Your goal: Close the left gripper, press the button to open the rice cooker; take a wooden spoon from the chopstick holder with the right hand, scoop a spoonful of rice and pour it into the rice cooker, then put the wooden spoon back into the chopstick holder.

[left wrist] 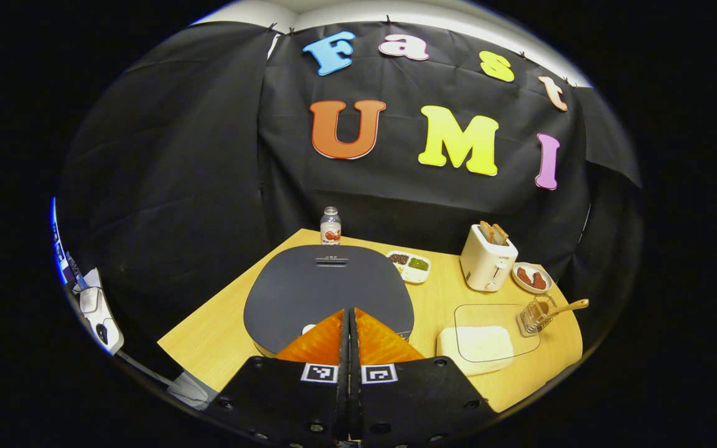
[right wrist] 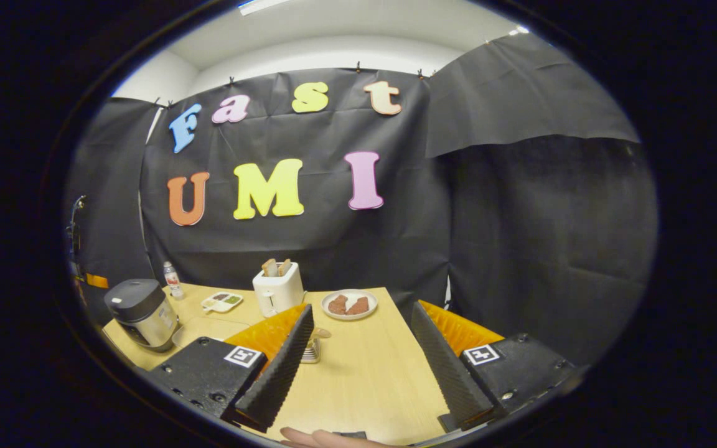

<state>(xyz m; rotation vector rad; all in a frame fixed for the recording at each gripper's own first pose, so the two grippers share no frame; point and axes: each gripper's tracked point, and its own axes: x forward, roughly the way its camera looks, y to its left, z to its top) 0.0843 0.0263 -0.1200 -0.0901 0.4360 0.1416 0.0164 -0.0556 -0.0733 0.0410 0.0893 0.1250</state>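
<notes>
The rice cooker's (left wrist: 327,283) dark grey lid is closed and lies right below my left gripper (left wrist: 349,313), which is shut with nothing in it. Its tips hover over the lid's near edge, beside a small white button (left wrist: 309,328). The wooden spoon (left wrist: 567,307) leans in the wire chopstick holder (left wrist: 534,317) at the right. A white rice box (left wrist: 475,347) under a clear lid sits beside it. My right gripper (right wrist: 361,311) is open over the table, and the chopstick holder (right wrist: 313,350) peeks out behind its left finger. The rice cooker (right wrist: 140,311) stands far left.
A bottle (left wrist: 330,225) stands at the table's back edge. A divided dish (left wrist: 409,266), a white toaster (left wrist: 488,258) with bread and a plate of meat (left wrist: 531,278) line the back right. A hand (right wrist: 315,438) shows at the bottom of the right gripper view.
</notes>
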